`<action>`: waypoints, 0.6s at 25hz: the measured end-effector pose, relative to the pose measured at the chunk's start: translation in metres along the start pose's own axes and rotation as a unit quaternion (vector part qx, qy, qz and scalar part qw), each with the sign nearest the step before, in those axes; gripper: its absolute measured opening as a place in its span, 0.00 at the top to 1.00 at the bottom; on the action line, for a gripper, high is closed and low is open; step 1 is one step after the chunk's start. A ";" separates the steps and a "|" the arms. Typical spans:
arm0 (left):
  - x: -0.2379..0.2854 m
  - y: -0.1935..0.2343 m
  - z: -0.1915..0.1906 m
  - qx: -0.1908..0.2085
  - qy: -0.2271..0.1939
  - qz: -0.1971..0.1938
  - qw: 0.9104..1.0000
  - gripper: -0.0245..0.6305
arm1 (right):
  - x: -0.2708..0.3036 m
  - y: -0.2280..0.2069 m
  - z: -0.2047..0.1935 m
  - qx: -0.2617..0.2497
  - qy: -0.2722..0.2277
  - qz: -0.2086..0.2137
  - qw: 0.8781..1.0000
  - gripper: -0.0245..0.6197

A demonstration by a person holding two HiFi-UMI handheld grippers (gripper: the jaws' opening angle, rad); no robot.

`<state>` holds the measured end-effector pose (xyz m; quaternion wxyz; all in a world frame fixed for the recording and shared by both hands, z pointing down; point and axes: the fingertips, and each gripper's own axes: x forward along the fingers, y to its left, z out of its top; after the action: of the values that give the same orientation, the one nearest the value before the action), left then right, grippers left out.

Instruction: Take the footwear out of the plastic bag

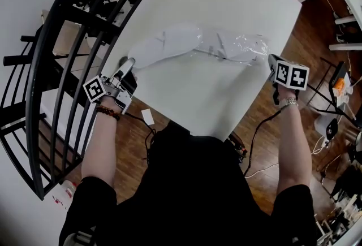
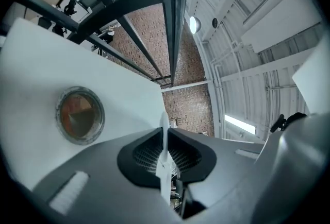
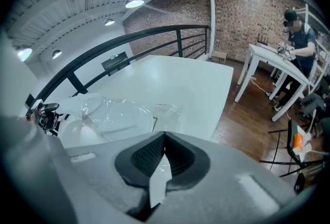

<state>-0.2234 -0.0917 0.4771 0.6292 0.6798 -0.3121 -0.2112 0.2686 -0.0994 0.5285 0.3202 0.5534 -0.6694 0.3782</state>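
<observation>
Footwear (image 1: 164, 46) flat, white; bag (image 1: 242, 47) crinkly, clear

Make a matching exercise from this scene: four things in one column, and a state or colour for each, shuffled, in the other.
Things:
1. left gripper
2. right gripper
3. table
4. floor

States or colours:
A. brown wood
B. shut on the plastic bag
C. white top
D. shut on the slipper

Pairs: 1-D, 2-B, 3-C, 4-A.
</observation>
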 end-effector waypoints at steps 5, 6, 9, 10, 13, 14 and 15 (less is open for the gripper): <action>-0.015 0.007 0.009 -0.015 -0.049 -0.006 0.999 0.89 | 0.002 -0.010 0.001 -0.002 0.002 -0.009 1.000 0.97; -0.018 0.008 0.011 -0.018 -0.059 -0.007 0.998 0.89 | 0.002 -0.011 0.001 -0.003 0.001 -0.010 1.000 0.97; -0.024 0.012 0.015 -0.025 -0.087 -0.009 0.996 0.89 | 0.003 -0.014 0.003 -0.004 0.001 -0.012 1.000 0.97; -0.025 0.014 0.016 -0.027 -0.095 -0.007 0.995 0.89 | 0.003 -0.015 0.003 -0.005 0.001 -0.012 1.000 0.97; -0.027 0.019 0.017 -0.029 -0.108 0.001 0.994 0.89 | 0.004 -0.015 0.003 -0.008 0.002 -0.011 1.000 0.97; -0.028 0.021 0.017 -0.030 -0.110 0.003 0.993 0.89 | 0.004 -0.014 0.003 -0.009 0.003 -0.011 1.000 0.97; -0.028 0.023 0.016 -0.031 -0.112 0.006 0.993 0.89 | 0.004 -0.014 0.003 -0.010 0.003 -0.010 1.000 0.97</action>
<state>-0.2583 -0.0843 0.4947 0.6123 0.6298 -0.3785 -0.2919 0.2812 -0.1053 0.5330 0.3317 0.5559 -0.6664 0.3699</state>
